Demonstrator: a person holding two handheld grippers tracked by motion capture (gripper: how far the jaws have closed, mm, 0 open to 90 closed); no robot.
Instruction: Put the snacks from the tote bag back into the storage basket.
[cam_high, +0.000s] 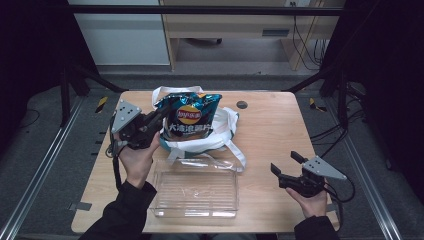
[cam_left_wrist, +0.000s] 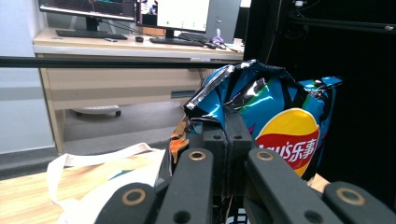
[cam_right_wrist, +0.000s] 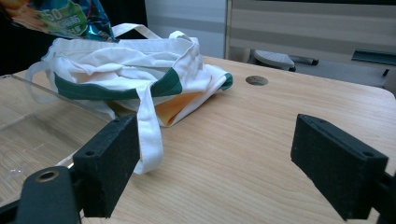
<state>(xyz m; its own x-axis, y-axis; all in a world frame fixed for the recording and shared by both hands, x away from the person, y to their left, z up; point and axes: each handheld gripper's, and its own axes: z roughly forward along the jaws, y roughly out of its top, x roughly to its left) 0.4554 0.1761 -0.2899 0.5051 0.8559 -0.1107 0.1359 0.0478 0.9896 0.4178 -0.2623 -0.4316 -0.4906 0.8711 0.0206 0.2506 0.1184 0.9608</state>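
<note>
Count: 1 chip bag (cam_high: 190, 116), 1 white tote bag (cam_high: 220, 135) w/ green trim, 1 clear plastic tray (cam_high: 196, 192), 2 tools. Landmark = tote. I have the left tool (cam_high: 159, 116) clamped shut on the chip bag's upper left edge; the left gripper view shows the jaws pinching the crumpled foil. Chip bag stands upright in or just above the tote's mouth, can't tell which. Tray sits on the tabletop (cam_high: 270, 130) just in front of the tote. Right tool (cam_high: 286, 165) is well right of the tote, jaws wide apart, nothing between them.

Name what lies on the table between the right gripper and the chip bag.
In the high view: bare wood by the right gripper, then the white tote bag under the chip bag.
</note>
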